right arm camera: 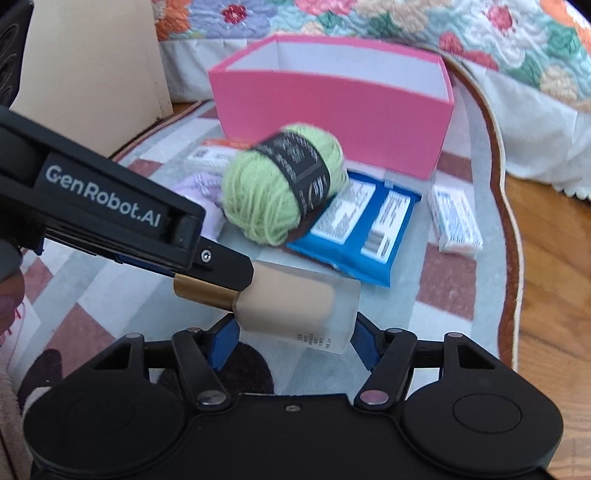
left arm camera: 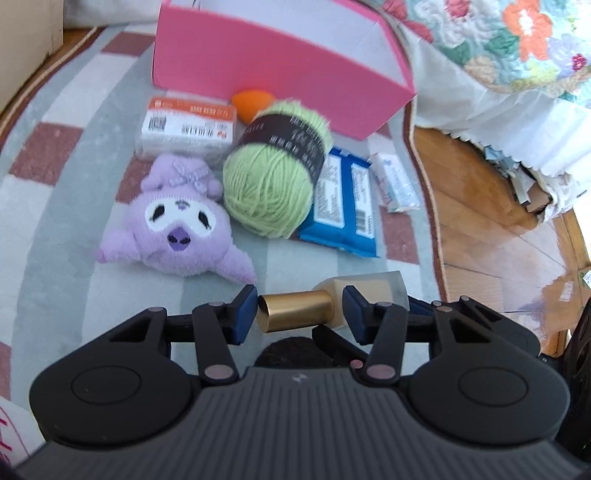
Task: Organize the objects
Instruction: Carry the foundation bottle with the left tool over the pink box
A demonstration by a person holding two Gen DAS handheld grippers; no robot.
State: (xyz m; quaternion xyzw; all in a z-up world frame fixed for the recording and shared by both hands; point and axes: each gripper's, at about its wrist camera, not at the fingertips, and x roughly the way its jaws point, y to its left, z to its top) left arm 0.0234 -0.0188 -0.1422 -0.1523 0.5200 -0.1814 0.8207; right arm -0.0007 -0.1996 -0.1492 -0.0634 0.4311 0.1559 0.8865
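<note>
You've got a checked rug (left arm camera: 55, 177) over wood floor (left arm camera: 491, 229), floral quilt (right arm camera: 461, 33) draped behind, cream panel (right arm camera: 92, 74) far left.

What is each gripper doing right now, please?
Left gripper: closed on the gold cap of the foundation bottle.
Right gripper: closed on the bottle's frosted body.

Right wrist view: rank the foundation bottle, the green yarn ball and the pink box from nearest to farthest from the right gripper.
1. Foundation bottle: between the right gripper fingers, its gold cap in the left gripper.
2. Green yarn ball: mid-rug, resting partly on the blue packet.
3. Pink box: farthest, at the rug's far end, by the quilt.
</note>
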